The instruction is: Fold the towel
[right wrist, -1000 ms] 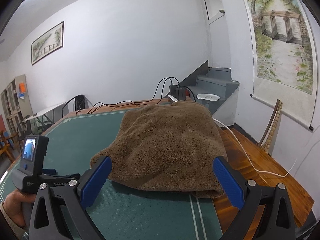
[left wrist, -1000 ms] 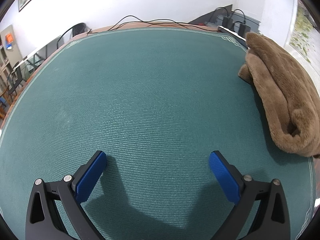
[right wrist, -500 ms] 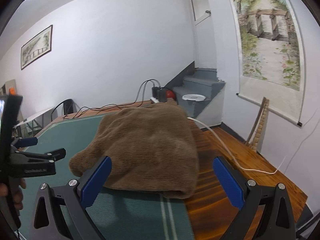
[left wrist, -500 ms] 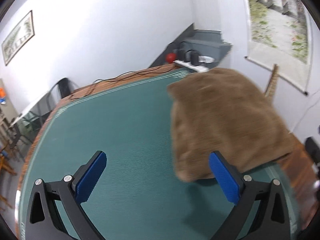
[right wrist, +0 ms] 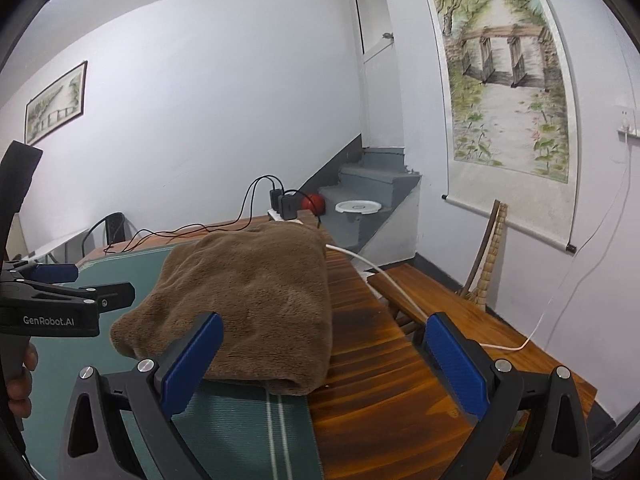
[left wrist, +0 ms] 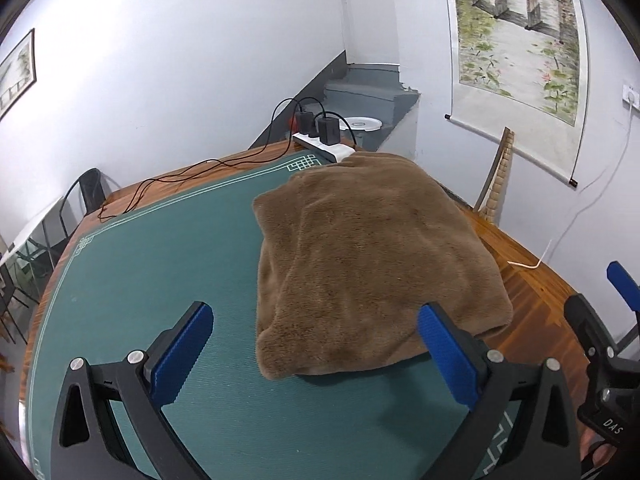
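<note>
Both claws hang above the near end of the table (left wrist: 132, 208), and neither one has hold of anything. The left claw (left wrist: 316, 356) stands with its blue pads spread wide, pointing at the near edge of the brown towel (left wrist: 360, 256); its right pad overlaps that edge in the left wrist view, though I can't tell if it touches. The towel lies bunched in a thick, soft heap on the right side of the green mat (left wrist: 160, 264), its right part spilling past the mat's white border onto the bare wood. The right claw (right wrist: 320, 360) is spread just as wide, with its left pad in front of the towel's near edge and its right pad out over the wood. From the right wrist view the left claw (right wrist: 60, 276) shows side-on at the left edge, with fingers (right wrist: 18, 384) of a hand wrapped round its handle. At the far corner, just behind the towel, a white power strip (left wrist: 320, 148) carries two black chargers, and black cables (left wrist: 176, 180) trail off along the table's far edge.
</note>
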Demonstrator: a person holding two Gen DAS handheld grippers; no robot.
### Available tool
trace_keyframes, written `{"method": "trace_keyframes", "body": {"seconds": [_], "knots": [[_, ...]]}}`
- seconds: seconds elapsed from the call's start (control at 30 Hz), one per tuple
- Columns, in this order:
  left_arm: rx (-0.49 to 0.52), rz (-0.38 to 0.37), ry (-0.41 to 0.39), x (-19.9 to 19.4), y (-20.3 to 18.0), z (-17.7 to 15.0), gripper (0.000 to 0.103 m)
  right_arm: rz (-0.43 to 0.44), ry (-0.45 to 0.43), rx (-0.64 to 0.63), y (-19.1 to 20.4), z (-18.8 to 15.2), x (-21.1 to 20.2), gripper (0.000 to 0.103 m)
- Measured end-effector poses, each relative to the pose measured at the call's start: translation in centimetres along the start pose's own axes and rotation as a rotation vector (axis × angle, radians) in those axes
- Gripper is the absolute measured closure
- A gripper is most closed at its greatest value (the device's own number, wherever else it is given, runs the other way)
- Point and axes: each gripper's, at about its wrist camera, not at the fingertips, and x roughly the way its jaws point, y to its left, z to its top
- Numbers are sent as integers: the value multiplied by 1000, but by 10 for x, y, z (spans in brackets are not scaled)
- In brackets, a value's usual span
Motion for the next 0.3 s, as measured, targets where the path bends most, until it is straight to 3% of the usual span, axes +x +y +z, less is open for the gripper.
{"method": "trace_keyframes", "body": {"seconds": [0.3], "knots": [[7,6,-12,-5,-7,-3,0,3,9,12,-5,-4,-2,0]]}}
